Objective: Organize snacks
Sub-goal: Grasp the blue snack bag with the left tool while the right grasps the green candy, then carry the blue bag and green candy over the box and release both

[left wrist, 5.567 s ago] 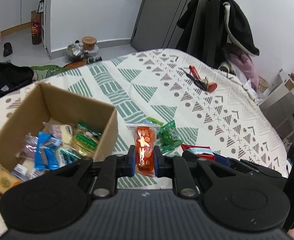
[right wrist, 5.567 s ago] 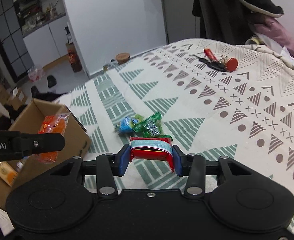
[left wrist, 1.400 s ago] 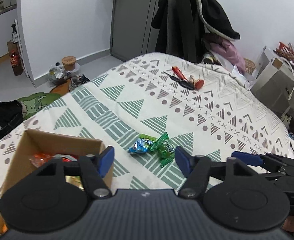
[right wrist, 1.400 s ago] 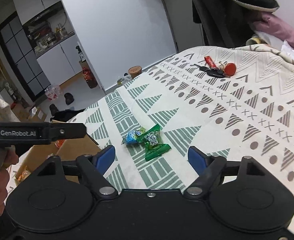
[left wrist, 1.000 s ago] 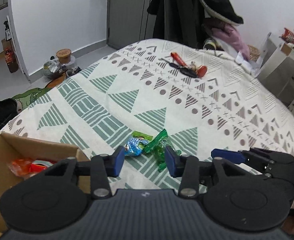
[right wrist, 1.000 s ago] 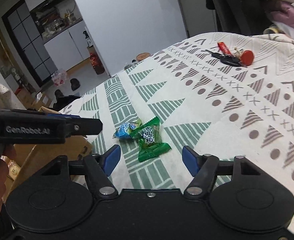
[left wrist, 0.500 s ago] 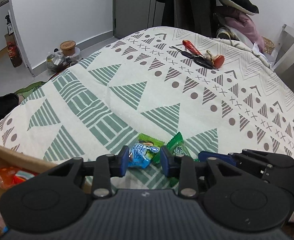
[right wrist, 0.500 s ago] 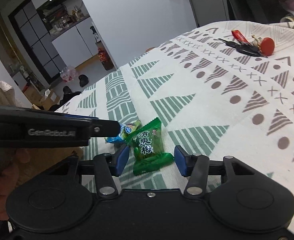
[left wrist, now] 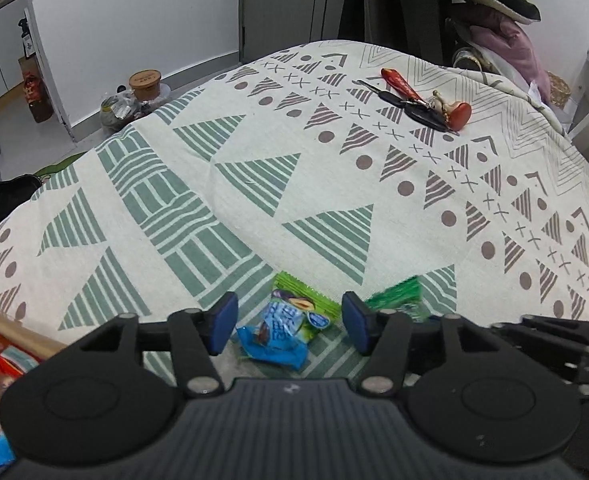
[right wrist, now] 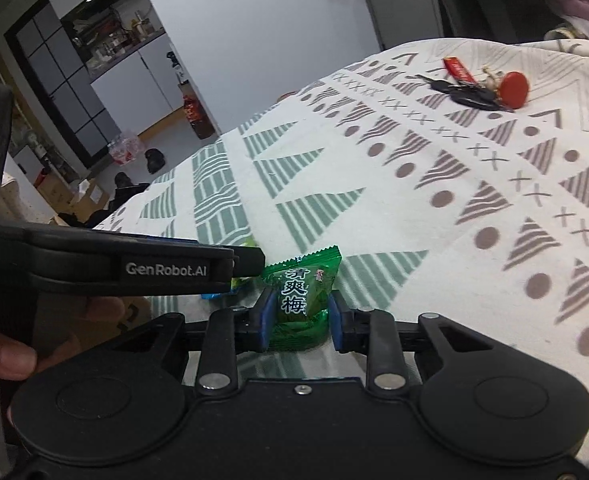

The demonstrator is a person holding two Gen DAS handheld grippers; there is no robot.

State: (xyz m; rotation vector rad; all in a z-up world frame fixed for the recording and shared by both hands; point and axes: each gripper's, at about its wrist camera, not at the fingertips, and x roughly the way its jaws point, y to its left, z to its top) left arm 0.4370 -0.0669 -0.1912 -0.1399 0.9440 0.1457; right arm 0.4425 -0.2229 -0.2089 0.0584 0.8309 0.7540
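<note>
Snacks are the business here, and two of the loose ones sit right between the jaws. The right gripper [right wrist: 299,315] has just been closing and now has its blue pads pressed on the flanks of the green plum-candy packet [right wrist: 303,294], which rests on the patterned tablecloth [right wrist: 434,184]. The left gripper [left wrist: 290,322] has its jaws apart; they have just been opening, and the blue sweet wrapper [left wrist: 275,336] lies between them untouched, partly over a lighter green packet [left wrist: 303,294] (which one it is after I cannot tell).

To do this step well, I judge that the right should lift straight up before swinging toward the cardboard box [left wrist: 12,330], since the crinkly film could slip if dragged sideways. The left should settle lower so its pads bracket only the blue wrapper's body, not its twisted ends, then close; otherwise it may pinch both packets or push them along the cloth. The two tools are very near each other, so lifting one at a time looks safer.

Both grippers point forward and down at the cloth, the left more steeply. In the right wrist view the left tool crosses from the left edge, a person's hand [right wrist: 22,344] wrapped round its handle. A bunch of keys [left wrist: 422,102] lies well apart at the far side.
</note>
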